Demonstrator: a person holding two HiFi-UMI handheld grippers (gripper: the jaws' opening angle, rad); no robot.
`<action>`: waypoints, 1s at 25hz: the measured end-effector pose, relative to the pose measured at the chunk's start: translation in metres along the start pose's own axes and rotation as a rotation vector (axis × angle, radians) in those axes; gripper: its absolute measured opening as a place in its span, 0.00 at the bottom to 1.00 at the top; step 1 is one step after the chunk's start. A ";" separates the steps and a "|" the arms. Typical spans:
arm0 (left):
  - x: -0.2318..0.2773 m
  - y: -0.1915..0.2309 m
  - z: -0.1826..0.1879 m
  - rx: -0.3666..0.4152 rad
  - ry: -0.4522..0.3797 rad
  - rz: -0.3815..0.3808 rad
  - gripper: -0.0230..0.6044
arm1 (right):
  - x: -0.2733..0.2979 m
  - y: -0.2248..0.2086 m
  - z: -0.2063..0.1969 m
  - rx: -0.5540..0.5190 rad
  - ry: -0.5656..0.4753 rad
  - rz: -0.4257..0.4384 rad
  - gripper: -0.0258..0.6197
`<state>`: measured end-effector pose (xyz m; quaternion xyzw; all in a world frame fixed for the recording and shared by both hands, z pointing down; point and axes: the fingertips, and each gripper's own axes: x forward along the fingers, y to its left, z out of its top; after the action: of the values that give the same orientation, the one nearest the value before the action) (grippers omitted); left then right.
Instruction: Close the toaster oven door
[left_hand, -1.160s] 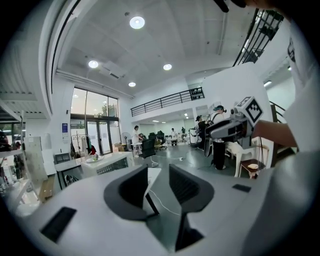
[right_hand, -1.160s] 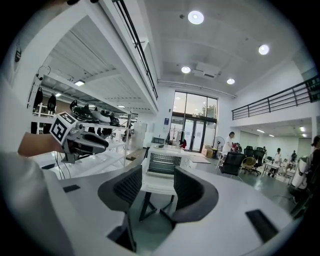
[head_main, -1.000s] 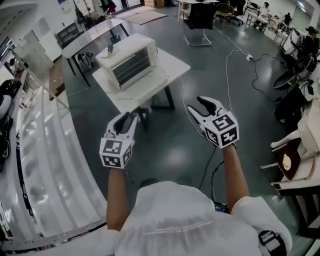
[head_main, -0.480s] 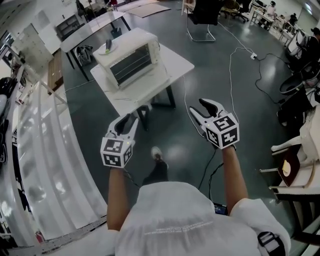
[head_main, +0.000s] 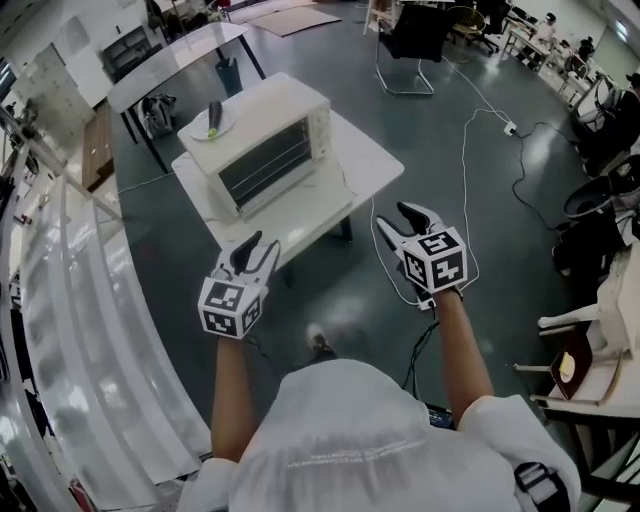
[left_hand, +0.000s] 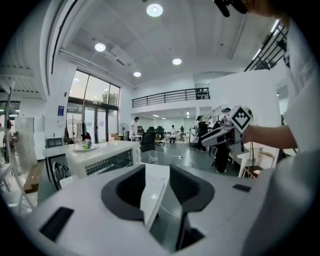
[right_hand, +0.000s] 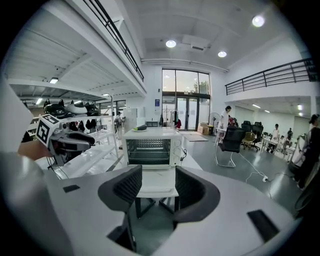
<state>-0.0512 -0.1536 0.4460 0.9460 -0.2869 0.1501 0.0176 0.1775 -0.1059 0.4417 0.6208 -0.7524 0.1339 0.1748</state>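
A white toaster oven (head_main: 262, 140) stands on a small white table (head_main: 375, 150), its dark rack-filled front facing me. Its door (head_main: 305, 200) seems folded down flat in front. In the right gripper view the oven (right_hand: 152, 146) shows an open cavity straight ahead. A plate (head_main: 213, 121) with a green and a dark item rests on top. My left gripper (head_main: 258, 245) hovers short of the table's near edge, its jaws opening with nothing between them (left_hand: 157, 185). My right gripper (head_main: 392, 216) is open and empty, beside the table's near right corner.
A long table (head_main: 170, 60) stands behind the oven table. A black chair (head_main: 410, 35) is at the far back. A white cable (head_main: 465, 130) trails over the floor on the right. White racking (head_main: 90, 330) runs along the left, and chairs (head_main: 590, 320) stand at the right.
The person has walked toward the table, so the oven sits nearer and lower in the head view. Both grippers stay held out in front; the left jaws have spread a little.
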 end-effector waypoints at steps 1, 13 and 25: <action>0.008 0.013 -0.001 -0.022 -0.005 0.002 0.25 | 0.015 -0.003 0.003 -0.001 0.012 0.004 0.35; 0.062 0.094 -0.082 -0.219 0.104 0.014 0.25 | 0.144 -0.038 -0.069 0.145 0.253 0.007 0.35; 0.074 0.078 -0.186 -0.475 0.321 0.089 0.24 | 0.218 -0.054 -0.134 0.118 0.376 0.142 0.37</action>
<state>-0.0868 -0.2364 0.6406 0.8659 -0.3489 0.2273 0.2772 0.2069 -0.2542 0.6553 0.5394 -0.7393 0.3032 0.2657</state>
